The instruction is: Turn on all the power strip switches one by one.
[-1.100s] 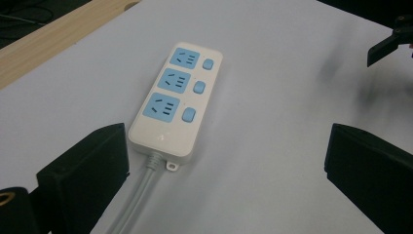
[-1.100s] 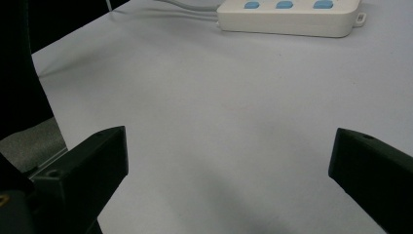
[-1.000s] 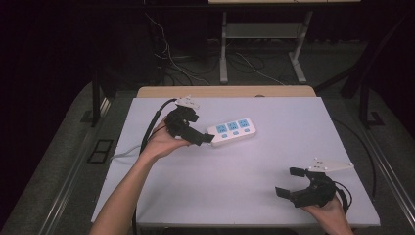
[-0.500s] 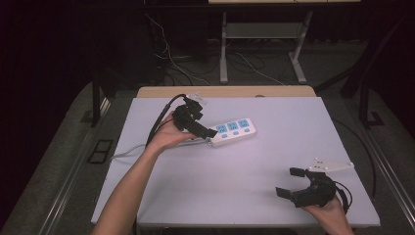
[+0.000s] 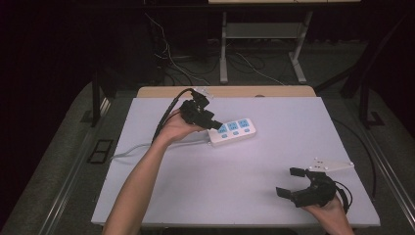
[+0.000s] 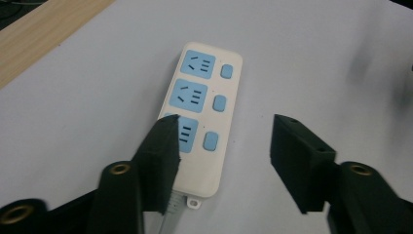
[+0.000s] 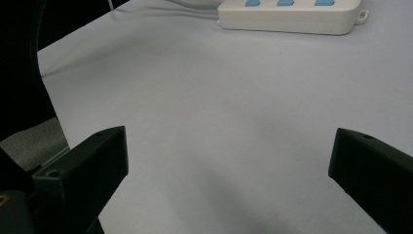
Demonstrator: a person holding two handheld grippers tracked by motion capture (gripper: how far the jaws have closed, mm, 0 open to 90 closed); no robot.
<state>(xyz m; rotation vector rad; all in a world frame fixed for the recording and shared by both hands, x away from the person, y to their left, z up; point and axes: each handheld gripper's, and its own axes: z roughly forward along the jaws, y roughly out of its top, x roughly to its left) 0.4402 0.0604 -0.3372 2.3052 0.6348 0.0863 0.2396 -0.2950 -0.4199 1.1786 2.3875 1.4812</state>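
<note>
While the left gripper's jaws have just been closing, this is how things stand:

Left gripper (image 6: 221, 141): its jaws stand about half apart. One black jaw lies over the edge of the power strip's nearest socket in the left gripper view, the other hangs off the strip's side above bare table. Whether the pads press on the strip I cannot tell.

Power strip (image 5: 234, 131): a white bar with three blue sockets (image 6: 191, 94) and three blue switches (image 6: 219, 103), flat on the table's far middle. Its cord end faces the left gripper (image 5: 211, 122).

Cord (image 5: 128, 150): white, running from the strip toward the table's left edge.

Right gripper (image 5: 290, 182): jaws spread wide with nothing between them, low over bare table (image 7: 234, 126) near the front right corner, well apart from the strip (image 7: 292, 14).

Table (image 5: 274, 147): pale, with a wooden strip along its far edge.
</note>
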